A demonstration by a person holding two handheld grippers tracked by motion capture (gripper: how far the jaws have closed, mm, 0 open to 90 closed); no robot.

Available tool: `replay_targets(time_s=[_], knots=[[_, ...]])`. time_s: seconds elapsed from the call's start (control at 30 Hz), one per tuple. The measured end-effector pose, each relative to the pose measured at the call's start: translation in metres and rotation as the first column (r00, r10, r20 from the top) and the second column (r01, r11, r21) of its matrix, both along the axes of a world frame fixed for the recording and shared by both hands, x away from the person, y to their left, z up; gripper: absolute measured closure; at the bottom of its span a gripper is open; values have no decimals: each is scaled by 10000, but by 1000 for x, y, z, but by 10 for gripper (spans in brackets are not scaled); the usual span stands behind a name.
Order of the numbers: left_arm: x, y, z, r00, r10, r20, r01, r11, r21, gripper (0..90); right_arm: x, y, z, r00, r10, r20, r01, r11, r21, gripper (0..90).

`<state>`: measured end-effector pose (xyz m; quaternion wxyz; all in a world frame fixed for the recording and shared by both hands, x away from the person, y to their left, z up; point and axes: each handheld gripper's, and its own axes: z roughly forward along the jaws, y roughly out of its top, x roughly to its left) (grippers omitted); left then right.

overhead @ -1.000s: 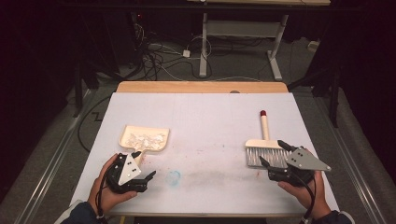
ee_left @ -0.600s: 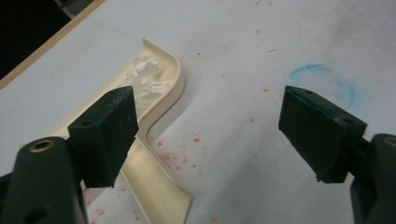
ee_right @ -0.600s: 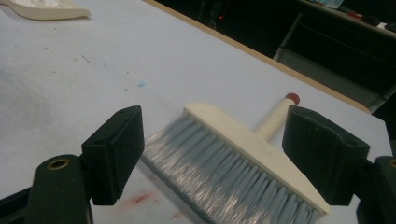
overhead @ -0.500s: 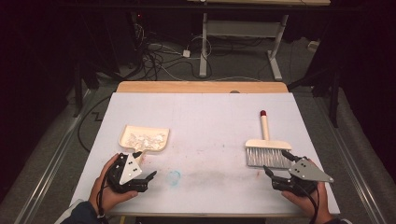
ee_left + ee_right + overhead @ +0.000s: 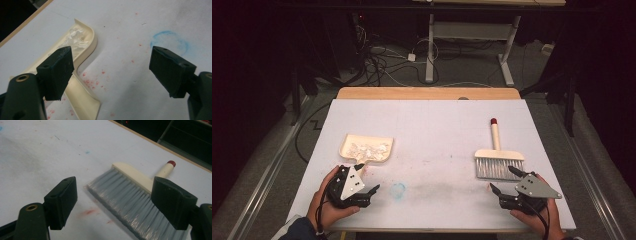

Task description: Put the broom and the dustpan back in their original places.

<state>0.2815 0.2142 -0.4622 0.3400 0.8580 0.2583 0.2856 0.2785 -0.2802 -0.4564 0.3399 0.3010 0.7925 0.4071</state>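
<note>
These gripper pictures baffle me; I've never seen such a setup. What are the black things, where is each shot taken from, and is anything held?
A person sits at a white table holding a two-jaw hand tool in each hand: the left gripper and the right gripper. One camera looks down from above; one rides on each tool, looking along its jaws. On the table lie a cream dustpan with white scraps inside, and a brush with grey bristles. Both grippers are open and hold nothing.

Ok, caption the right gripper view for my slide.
Open right hand-held gripper facing the grey bristles of a cream hand brush.
</note>
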Motion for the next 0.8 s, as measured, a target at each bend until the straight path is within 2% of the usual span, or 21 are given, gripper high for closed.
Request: replay_targets(time_s=[0.1,0.53,0.8], knots=[[0,-1,0,10000,-36,29,36,10000,4,191,-2,2,0,10000,67,-17,-67,9999,-109,219],[2,-3,-2,10000,-41,-62,41,10000,42,191,-3,0,4,9999,59,139,-61,9999,101,219],[3,-3,-2,9999,-26,-108,27,10000,79,191,-3,2,4,9999,83,140,-84,9999,70,218]])
